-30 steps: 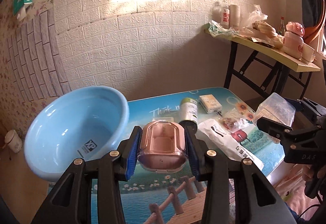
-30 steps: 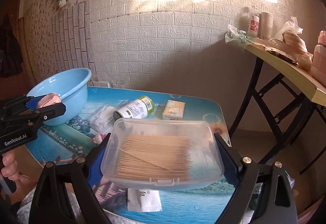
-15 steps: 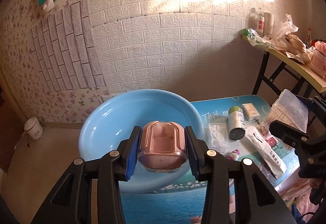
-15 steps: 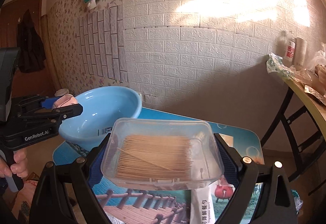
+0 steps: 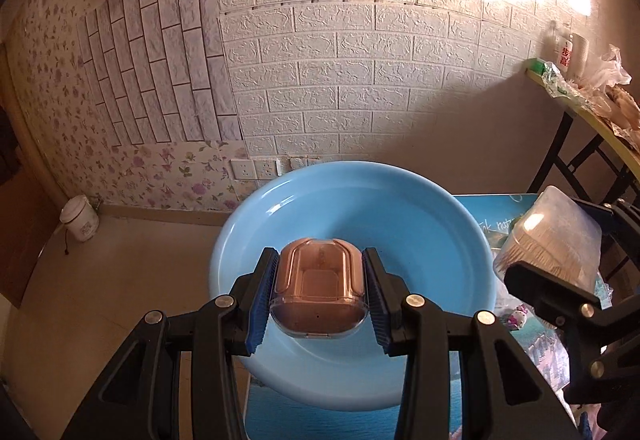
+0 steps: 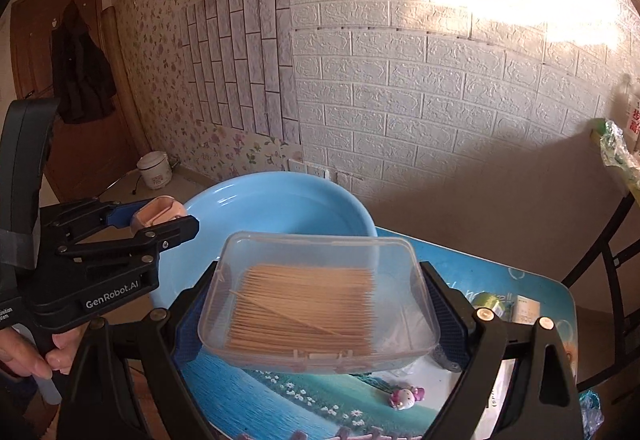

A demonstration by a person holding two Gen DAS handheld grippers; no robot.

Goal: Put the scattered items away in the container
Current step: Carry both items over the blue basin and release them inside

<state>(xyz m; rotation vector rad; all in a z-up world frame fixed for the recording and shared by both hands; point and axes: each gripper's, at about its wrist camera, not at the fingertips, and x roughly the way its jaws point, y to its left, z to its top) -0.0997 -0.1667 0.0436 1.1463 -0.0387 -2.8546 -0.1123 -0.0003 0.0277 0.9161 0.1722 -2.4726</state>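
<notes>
My left gripper (image 5: pixel 319 294) is shut on a small pink plastic case (image 5: pixel 318 290) and holds it above the near side of the light blue basin (image 5: pixel 400 216). The basin is empty inside. My right gripper (image 6: pixel 318 306) is shut on a clear plastic box of toothpicks (image 6: pixel 316 298) and holds it above the table, just right of the basin (image 6: pixel 288 200). The right gripper and its box also show at the right edge of the left wrist view (image 5: pixel 556 244). The left gripper with the pink case shows at the left of the right wrist view (image 6: pixel 158 214).
The blue picture-print table (image 6: pixel 460 268) carries a green-capped bottle (image 6: pixel 490 300), a small cream box (image 6: pixel 526 310), a small pink figure (image 6: pixel 406 398) and white packets. A white pot (image 5: pixel 80 218) stands on the floor by the wall. A cluttered side table (image 5: pixel 592 112) stands at right.
Both grippers have swung left with their loads. The left gripper now holds the pink case over the basin, and the right gripper's toothpick box has come close to the basin's right rim.
</notes>
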